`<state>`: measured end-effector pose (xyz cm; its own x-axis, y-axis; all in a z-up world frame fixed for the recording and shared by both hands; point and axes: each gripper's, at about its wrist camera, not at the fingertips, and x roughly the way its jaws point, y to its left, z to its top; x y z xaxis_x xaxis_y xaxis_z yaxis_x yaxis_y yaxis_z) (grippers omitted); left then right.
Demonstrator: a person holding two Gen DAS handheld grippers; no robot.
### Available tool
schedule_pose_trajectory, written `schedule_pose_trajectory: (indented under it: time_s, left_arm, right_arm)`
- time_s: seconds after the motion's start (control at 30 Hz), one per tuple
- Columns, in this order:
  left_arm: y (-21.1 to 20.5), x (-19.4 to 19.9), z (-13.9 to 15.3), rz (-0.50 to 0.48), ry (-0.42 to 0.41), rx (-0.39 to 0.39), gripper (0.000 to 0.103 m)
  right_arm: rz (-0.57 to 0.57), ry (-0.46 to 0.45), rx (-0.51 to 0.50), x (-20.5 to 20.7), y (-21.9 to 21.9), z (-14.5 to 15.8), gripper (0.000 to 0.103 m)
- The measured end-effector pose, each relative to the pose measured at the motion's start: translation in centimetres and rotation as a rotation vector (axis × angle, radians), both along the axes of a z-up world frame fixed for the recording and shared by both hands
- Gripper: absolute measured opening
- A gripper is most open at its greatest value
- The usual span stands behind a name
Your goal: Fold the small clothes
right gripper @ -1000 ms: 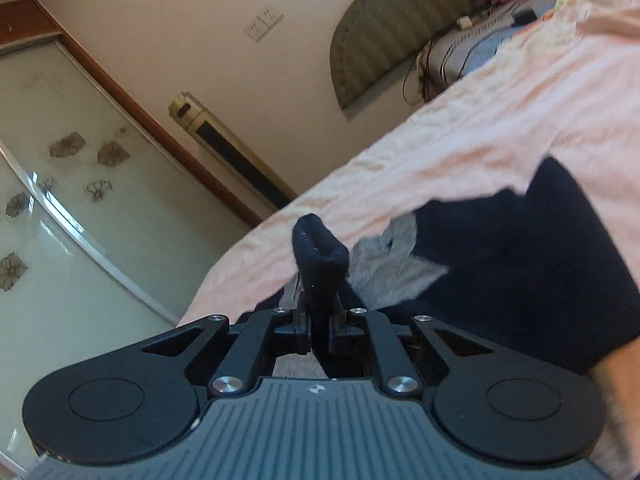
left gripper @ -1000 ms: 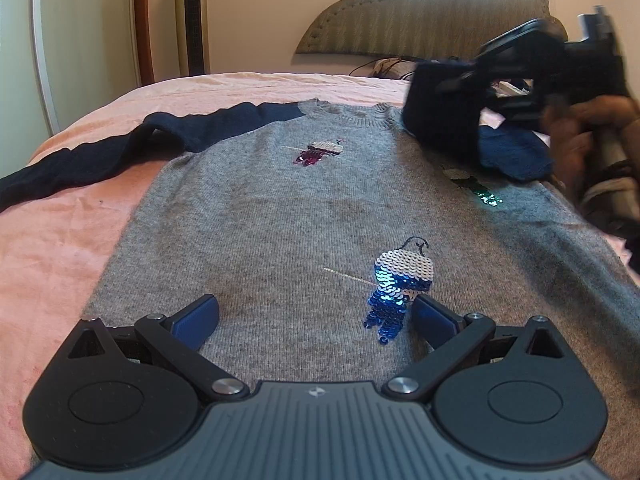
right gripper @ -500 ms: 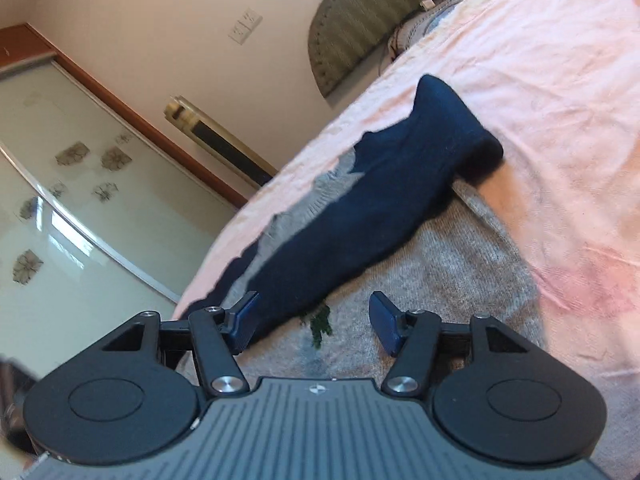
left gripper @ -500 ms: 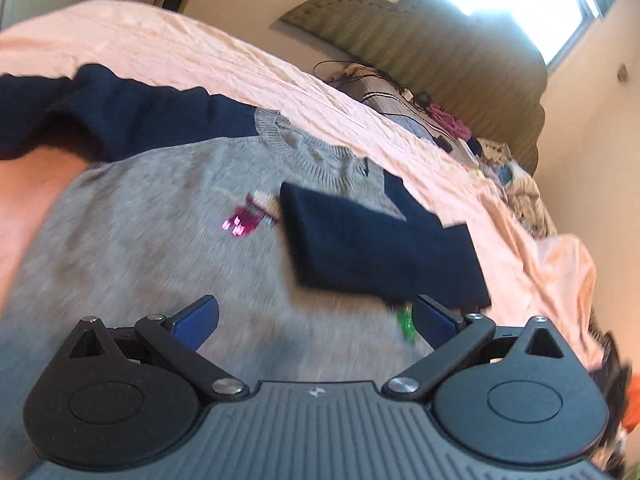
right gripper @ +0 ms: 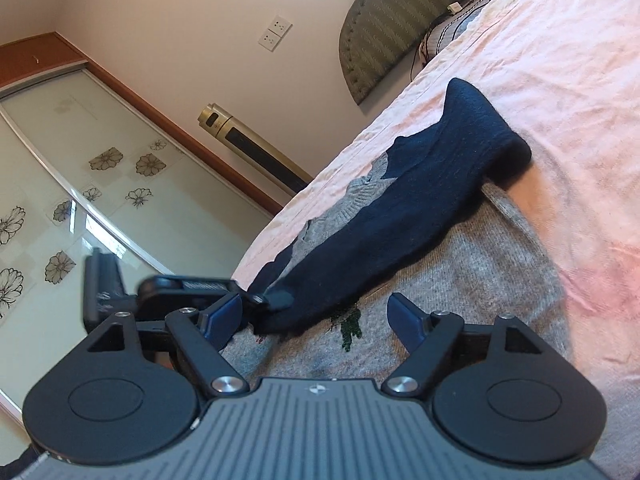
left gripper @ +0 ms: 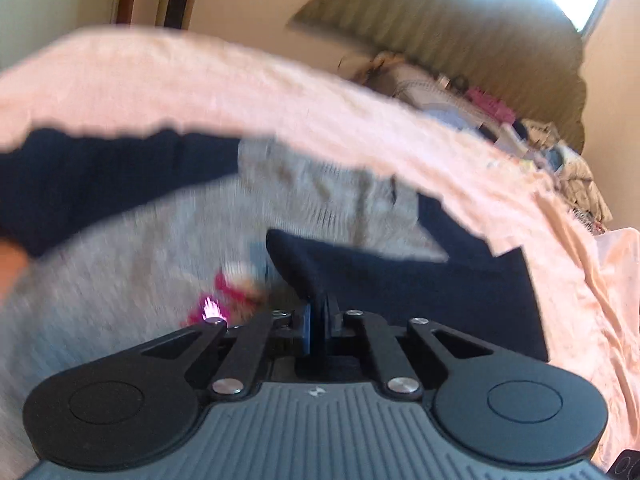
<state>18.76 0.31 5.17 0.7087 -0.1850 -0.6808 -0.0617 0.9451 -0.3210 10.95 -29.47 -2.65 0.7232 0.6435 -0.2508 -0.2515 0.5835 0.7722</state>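
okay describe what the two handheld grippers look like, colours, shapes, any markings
Both match: the left gripper and right gripper have a ribbed grey body with a small white logo, two round black side discs, black linkage arms with silver pivot bolts, and blue finger pads. No cables or sleeves show.

Bedroom: pink-sheeted bed, padded headboard, sliding wardrobe.
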Motion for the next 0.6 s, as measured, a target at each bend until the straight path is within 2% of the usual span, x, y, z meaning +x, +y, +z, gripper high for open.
schedule_pose_trajectory:
  time_s: [0.07,0.13,0.17,0.23,0.3,0.37,0.47,0.5,0.53,0.57,0.6]
  left_arm:
    - [0.9,-0.8,1.9,0.012,-0.074,0.056,0.006]
    - [2.2,-1.2,2.7,0.04,-0.088,0.092,0.005]
    - [2.8,-1.1,2.4,0.041,-0.071,0.106,0.005]
    - [3.5,-0.6,0.7,0.019,0.014,0.174,0.006]
    - [4.5,-0.9,-1.0,0.048,0.073,0.206,0.007]
    - [5.5,-2.0,-1.5,0.082,0.075,0.184,0.007]
    - [5.9,-4.0,-0.2,0.09,-0.033,0.137,0.007]
    - [5.3,-4.0,0.1,0.078,-0.07,0.138,0.008]
    - [4.7,-3.8,0.3,0.058,-0.089,0.144,0.01]
    - [4.1,-3.4,0.1,0.033,-0.087,0.15,0.012]
    - [3.3,-2.5,-0.5,0.007,-0.066,0.146,0.014]
  right_arm:
    - [0.0,0.0,-0.001,0.0,0.0,0.0,0.08]
    - [0.001,-0.001,-0.005,0.0,0.1,0.1,0.081]
    - [0.003,-0.002,-0.006,0.0,0.1,0.1,0.081]
    - [0.005,-0.004,-0.01,0.0,0.2,0.1,0.082]
    - [0.006,-0.004,-0.016,0.0,0.3,0.2,0.082]
    - [0.001,0.007,-0.026,0.1,0.3,0.5,0.082]
    - [-0.019,0.026,-0.087,1.1,0.4,2.6,0.086]
    - [-0.034,0.007,-0.11,2.0,0.4,3.8,0.089]
    - [-0.061,-0.003,-0.144,3.1,0.4,4.9,0.099]
    - [-0.083,-0.012,-0.179,4.5,0.7,5.8,0.103]
    - [-0.079,-0.017,-0.216,6.2,1.1,6.4,0.103]
